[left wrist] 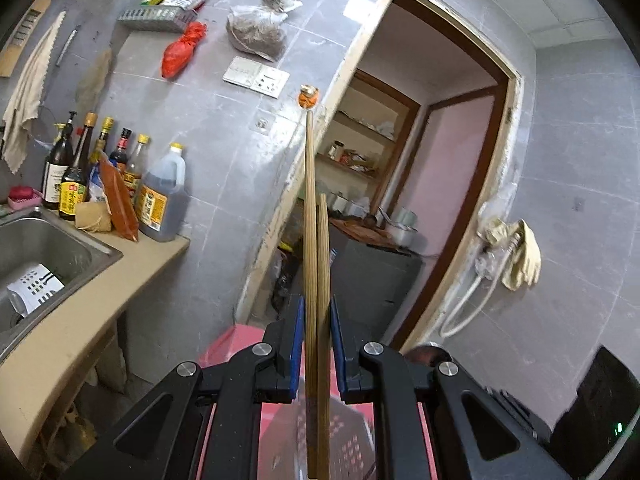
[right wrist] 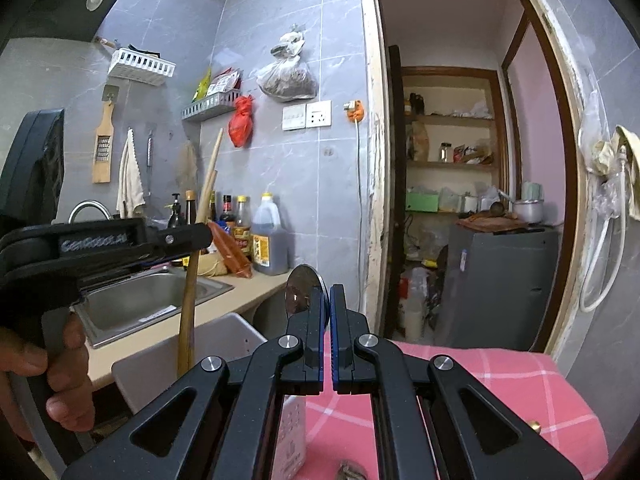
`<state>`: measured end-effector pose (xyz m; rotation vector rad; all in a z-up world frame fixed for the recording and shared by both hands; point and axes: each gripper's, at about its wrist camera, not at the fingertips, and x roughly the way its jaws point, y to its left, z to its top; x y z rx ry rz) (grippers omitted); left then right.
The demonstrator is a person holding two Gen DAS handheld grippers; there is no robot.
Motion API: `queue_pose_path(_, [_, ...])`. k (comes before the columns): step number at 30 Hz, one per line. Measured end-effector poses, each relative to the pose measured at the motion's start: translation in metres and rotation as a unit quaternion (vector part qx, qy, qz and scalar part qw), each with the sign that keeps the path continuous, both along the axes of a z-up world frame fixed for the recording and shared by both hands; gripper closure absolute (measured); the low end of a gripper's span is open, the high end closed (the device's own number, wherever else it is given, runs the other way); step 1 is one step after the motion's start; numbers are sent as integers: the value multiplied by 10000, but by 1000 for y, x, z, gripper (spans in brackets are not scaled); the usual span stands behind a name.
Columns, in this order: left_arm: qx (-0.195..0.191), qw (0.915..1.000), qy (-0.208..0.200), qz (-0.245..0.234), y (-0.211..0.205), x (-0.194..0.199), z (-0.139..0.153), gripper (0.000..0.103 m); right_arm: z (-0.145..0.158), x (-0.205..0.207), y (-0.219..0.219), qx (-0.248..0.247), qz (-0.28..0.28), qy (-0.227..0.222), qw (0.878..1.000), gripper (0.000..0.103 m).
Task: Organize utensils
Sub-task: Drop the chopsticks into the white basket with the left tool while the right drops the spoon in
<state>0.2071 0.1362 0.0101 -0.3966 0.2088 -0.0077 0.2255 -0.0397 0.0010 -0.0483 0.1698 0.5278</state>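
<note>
You are holding two chopsticks (left wrist: 316,280) in your left tongs (left wrist: 316,320). The sticks are standing almost straight up in the air, pinched between the blue pads, and one is reaching higher than the other. They look long, thin, light and stiff. Smooth wood like this can slide, so gripping near the middle, as you are doing, seems best.

Your right tongs (right wrist: 329,312) are squeezing a shiny metal spoon (right wrist: 302,286), with its round bowl poking up past the tips. It looks hard and slippery, and I think it could twist in the grip.

Below both tongs, a white holder with little holes (left wrist: 340,440) is sitting on the pink cloth (right wrist: 500,376). I cannot tell what is inside it.

To the left, another white holder (left wrist: 34,286) is lying in the sink (left wrist: 96,248). Sauce bottles (left wrist: 116,184) are standing on the counter (left wrist: 160,248) behind it.
</note>
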Motion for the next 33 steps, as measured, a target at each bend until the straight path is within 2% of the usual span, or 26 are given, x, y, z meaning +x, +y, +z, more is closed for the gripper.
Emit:
queue_pose_path(5, [348,9984,232,-387,-7,-8,-2,90,-7,-1,-5,32,168,164,9997,100])
queue_pose_path(10, [345,9959,485,-678,-8,-16,-2,90,-13,-1,-4,34,360,331,9988,98])
queue_pose_path(13, [301,9952,580,-731,-6,-22,-2,79,-16,-2,-6,42,472,485,9977,96])
queue_pose_path(15, [246,9952,616,-716,-6,-28,-1,64,-16,-5,-10,81,460,516,9976,87])
queue_pose_path(17, [211,9956,620,-672,-6,-32,0,61,-14,-9,-18,168,410,543,9975,70])
queue_pose_path(20, [242,9962,626,-559,-12,-39,5,58,-7,-14,-32,282,231,551,9978,67])
queue_pose_path(21, [276,9965,606,-501,-17,-42,8,53,-3,-16,-40,328,129,531,9980,64])
queue_pose_path(23, [322,9973,529,-398,-26,-48,13,43,5,-21,-56,421,-66,476,9980,48])
queue_pose_path(27, [382,9983,408,-192,-47,-57,22,22,23,-30,-91,478,-361,290,9978,30])
queue_pose_path(31, [487,9984,294,65,-80,-69,27,9,42,-39,-127,468,-579,112,9972,5])
queue_pose_path(33, [541,9980,266,177,-95,-75,26,1,49,-43,-143,449,-663,36,9968,1])
